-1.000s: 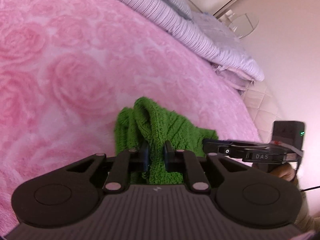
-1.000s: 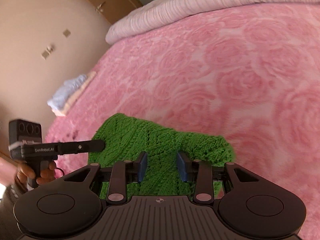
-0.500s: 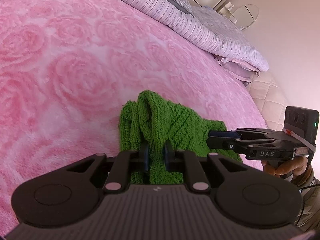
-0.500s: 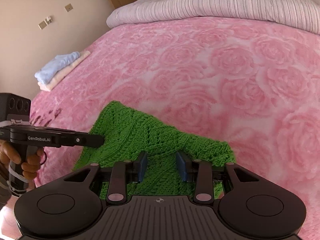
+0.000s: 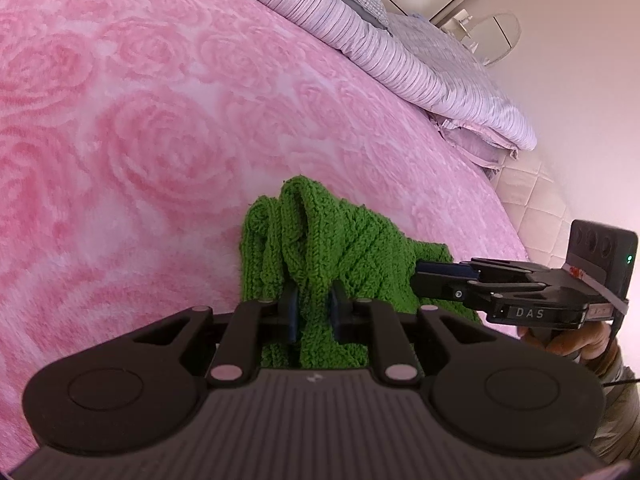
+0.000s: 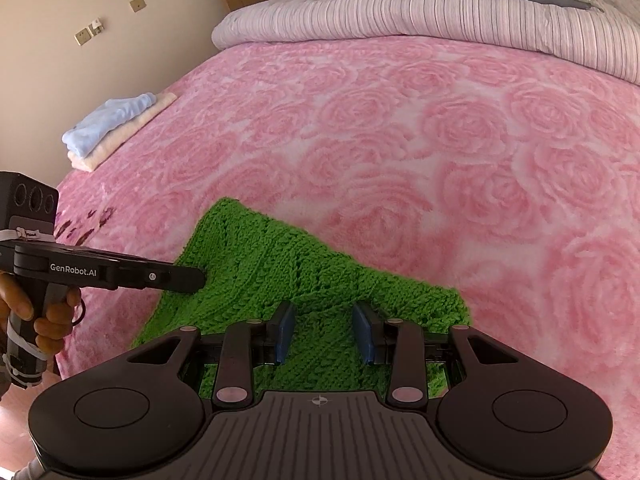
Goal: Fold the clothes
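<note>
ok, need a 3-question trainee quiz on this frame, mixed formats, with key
1. True or false: the left gripper is shut on the green knit garment.
2. The right gripper is: A) shut on the garment B) open over it C) out of view.
3. Fill in: a folded light blue cloth lies on a ____ folded towel at the edge of the pink bedspread.

Key: 1 true; 2 B; 3 cream

A fuzzy green knitted sweater (image 6: 280, 276) lies bunched up on the pink rose bed (image 6: 440, 140), with one end lifted and wrinkled.
</note>
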{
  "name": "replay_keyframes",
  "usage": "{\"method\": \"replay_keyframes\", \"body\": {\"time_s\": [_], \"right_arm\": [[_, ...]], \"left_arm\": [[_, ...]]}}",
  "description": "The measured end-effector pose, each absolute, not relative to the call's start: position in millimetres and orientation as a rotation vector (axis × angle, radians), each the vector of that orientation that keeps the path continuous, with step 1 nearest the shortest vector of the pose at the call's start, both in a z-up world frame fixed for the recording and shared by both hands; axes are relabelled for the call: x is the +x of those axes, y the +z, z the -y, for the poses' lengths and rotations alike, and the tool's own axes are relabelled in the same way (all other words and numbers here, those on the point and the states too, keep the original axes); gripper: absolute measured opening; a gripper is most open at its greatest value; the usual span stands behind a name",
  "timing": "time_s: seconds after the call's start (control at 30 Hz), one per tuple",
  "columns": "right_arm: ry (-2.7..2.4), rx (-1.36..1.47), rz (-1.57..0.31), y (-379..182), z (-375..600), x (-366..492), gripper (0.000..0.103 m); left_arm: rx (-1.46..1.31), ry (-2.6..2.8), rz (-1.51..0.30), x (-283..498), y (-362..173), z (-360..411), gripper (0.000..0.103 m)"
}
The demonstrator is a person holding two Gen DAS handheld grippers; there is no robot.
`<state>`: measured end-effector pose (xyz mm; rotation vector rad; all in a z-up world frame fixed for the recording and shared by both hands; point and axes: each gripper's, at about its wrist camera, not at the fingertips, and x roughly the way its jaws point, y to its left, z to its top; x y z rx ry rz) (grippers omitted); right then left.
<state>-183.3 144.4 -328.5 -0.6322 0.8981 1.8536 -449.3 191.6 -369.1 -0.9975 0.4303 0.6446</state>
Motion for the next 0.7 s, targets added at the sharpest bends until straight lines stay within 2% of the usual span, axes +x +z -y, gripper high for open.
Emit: {"method": "replay_keyframes", "body": {"time_s": [0.3, 0.37, 0.47, 0.63, 0.7], "right_arm": [[1.758, -0.386, -0.877, -317, -108, -171, 0.037], [1.711, -0.328, -0.876, -310, -83, -166, 0.037], [1.638, -0.283, -0.872, -303, -38, -158, 0.037], [1.55, -0.199, -0.985, -309, 8, -155, 0.037], [1.546, -0.156, -1.032, -312, 12, -158, 0.037]], "left_arm": [[-1.154, 0.646, -0.365, -487, -369, -148, 0.016], [-1.193, 0.636, -0.352, -498, -371, -129, 0.022], [-1.251, 0.609, -0.354, -507, -376, -106, 0.025], [-1.329, 0.589, -0.339, -505, -390, -94, 0.026], [-1.328, 0.596, -0.327, -503, -390, -93, 0.016]]}}
